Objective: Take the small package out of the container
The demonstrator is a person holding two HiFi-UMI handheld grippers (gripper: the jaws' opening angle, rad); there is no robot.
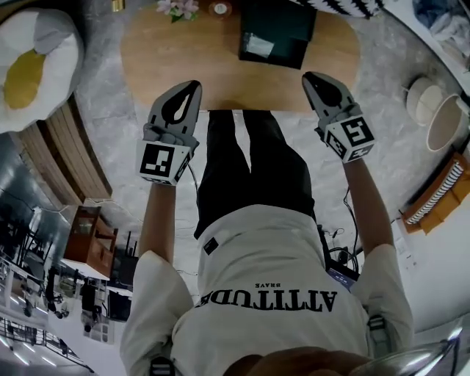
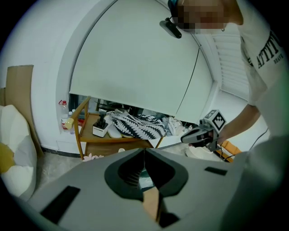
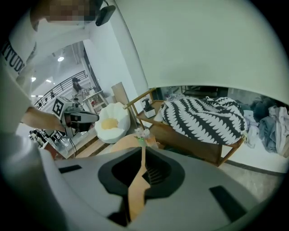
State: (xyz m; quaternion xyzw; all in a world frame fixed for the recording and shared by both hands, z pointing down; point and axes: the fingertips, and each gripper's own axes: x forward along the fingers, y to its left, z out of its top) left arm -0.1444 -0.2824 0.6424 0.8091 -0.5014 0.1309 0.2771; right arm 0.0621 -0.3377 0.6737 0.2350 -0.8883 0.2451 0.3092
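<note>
A dark open container (image 1: pixel 283 26) stands at the far side of the oval wooden table (image 1: pixel 176 55). A small pale package (image 1: pixel 258 45) seems to lie inside it at its near left corner. My left gripper (image 1: pixel 194 85) hovers at the table's near edge, left of the container, jaws shut and empty. My right gripper (image 1: pixel 309 76) hangs at the near edge just below the container's right corner, also shut with nothing held. In the gripper views each pair of jaws, the left gripper (image 2: pixel 144 152) and the right gripper (image 3: pixel 142 151), meets at the tips. The container barely shows there.
A small flower bunch (image 1: pixel 177 8) sits at the table's far edge. A white and yellow egg-shaped cushion (image 1: pixel 33 62) lies at the left. Pale round objects (image 1: pixel 440 110) stand on the floor at the right. A wooden rack with a striped cloth (image 3: pixel 203 118) stands beyond the table.
</note>
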